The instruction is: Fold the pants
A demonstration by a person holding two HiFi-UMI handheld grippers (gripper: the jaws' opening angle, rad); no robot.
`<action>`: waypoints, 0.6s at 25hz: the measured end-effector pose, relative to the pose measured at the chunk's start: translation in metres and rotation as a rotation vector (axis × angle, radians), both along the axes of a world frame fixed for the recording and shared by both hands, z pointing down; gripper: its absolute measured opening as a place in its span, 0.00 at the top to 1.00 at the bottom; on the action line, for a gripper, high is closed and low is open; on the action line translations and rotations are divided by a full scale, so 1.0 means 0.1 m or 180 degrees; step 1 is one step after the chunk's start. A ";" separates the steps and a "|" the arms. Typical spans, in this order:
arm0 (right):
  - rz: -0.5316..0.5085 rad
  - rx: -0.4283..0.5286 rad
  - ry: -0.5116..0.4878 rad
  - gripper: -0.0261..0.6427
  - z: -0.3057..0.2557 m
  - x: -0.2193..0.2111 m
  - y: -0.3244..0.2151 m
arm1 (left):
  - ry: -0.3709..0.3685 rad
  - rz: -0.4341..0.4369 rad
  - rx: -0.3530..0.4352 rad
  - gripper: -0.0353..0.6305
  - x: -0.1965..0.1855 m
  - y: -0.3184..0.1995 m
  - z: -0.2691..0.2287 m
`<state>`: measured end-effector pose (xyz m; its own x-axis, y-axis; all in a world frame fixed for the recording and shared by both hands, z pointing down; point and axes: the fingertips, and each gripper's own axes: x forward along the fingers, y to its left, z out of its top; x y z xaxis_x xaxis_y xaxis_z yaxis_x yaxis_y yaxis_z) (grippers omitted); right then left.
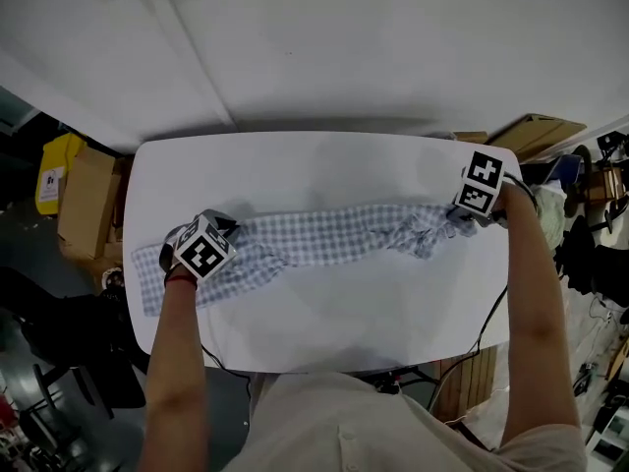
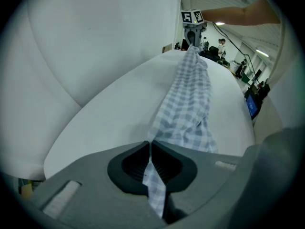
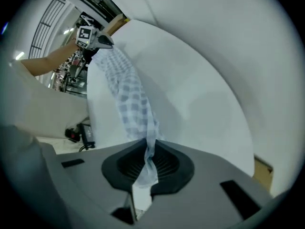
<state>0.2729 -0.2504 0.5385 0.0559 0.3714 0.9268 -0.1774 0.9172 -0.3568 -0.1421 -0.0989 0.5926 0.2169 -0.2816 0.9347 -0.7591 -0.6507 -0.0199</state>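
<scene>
Blue-and-white checked pants (image 1: 324, 236) lie stretched in a long band across the white table (image 1: 324, 165), from left edge to right. My left gripper (image 1: 228, 230) is shut on the cloth near the band's left part; in the left gripper view the checked pants (image 2: 188, 99) run from my pinched jaws toward the right gripper (image 2: 192, 32) far off. At the table's right end my right gripper (image 1: 462, 218) is shut on the bunched cloth. The right gripper view shows the pants (image 3: 128, 99) pinched between the jaws and leading away to the left gripper (image 3: 97, 41).
Cardboard boxes (image 1: 84, 200) and a yellow container (image 1: 54, 170) stand on the floor left of the table. More boxes and clutter (image 1: 560, 146) sit at the right. A black cable (image 1: 486, 323) hangs off the table's front right edge. A white wall lies behind.
</scene>
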 end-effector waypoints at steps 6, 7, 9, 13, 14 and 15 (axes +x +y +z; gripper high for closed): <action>-0.0262 0.0978 -0.0119 0.89 0.32 -0.48 -0.68 | 0.0009 -0.0505 0.0111 0.91 -0.14 -0.15 0.07; -0.0234 0.1114 -0.0137 0.89 0.36 -0.52 -0.75 | 0.0042 -0.0641 0.0128 0.91 -0.17 -0.16 0.09; -0.0080 0.1299 -0.0176 0.84 0.43 -0.54 -0.87 | 0.0083 -0.0954 0.0185 0.91 -0.26 -0.17 0.12; 0.0311 0.1383 -0.0494 0.60 0.38 -0.57 -1.00 | 0.0049 -0.1374 0.0395 0.90 -0.37 -0.20 0.09; 0.0383 0.1465 -0.0640 0.60 0.29 -0.60 -1.04 | 0.0031 -0.1433 0.0451 0.85 -0.38 -0.20 0.06; 0.0456 0.1571 -0.0810 0.60 0.19 -0.64 -1.07 | 0.0030 -0.1495 0.0523 0.77 -0.40 -0.21 0.01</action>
